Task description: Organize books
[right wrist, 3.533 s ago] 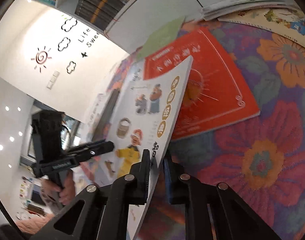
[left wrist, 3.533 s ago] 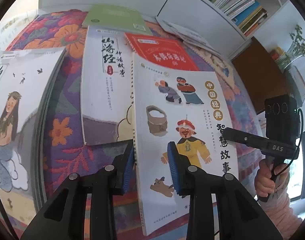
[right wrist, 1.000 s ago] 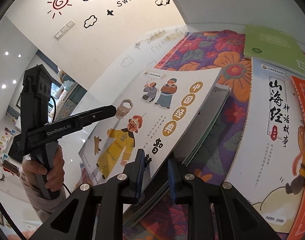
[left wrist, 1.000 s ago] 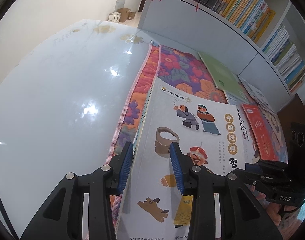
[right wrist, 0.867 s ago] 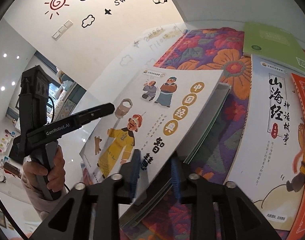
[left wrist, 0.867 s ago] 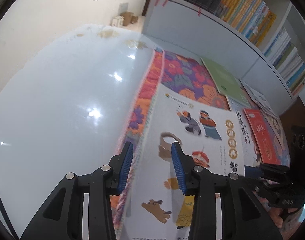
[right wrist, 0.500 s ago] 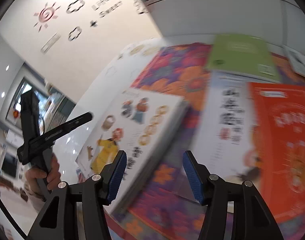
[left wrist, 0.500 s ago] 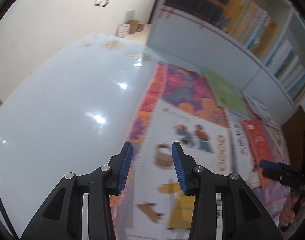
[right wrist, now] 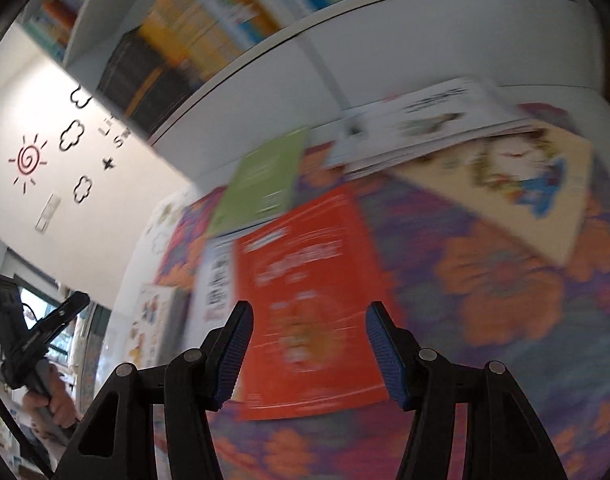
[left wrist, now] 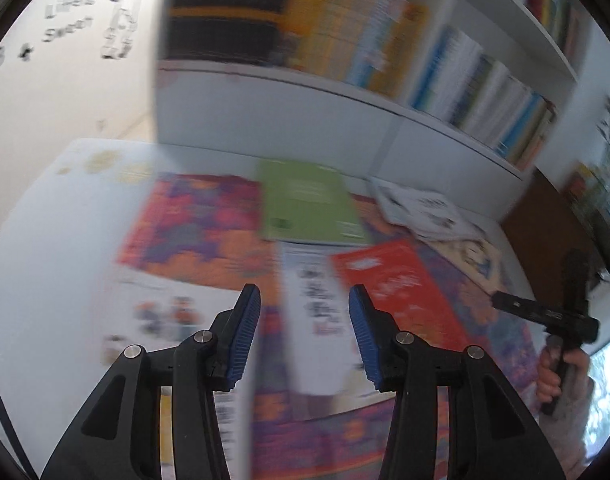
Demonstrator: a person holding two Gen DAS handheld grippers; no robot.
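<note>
Both views are smeared by motion. My left gripper hangs above the flowered cloth with its jaws opening and nothing between them. Under it lies a white book with black characters; the cartoon-cover book lies flat on a stack to its left. My right gripper stands open and empty above the red book. The white book and the cartoon-cover book are to its left.
A green book lies behind the white one. A pile of picture books and a beige picture book lie at the back right. A white bookshelf full of books stands behind. A hand shows at the right.
Both grippers have let go of the cartoon-cover book, which now lies on the stack at the left. Both have risen and swung right over the other books, jaws wider.
</note>
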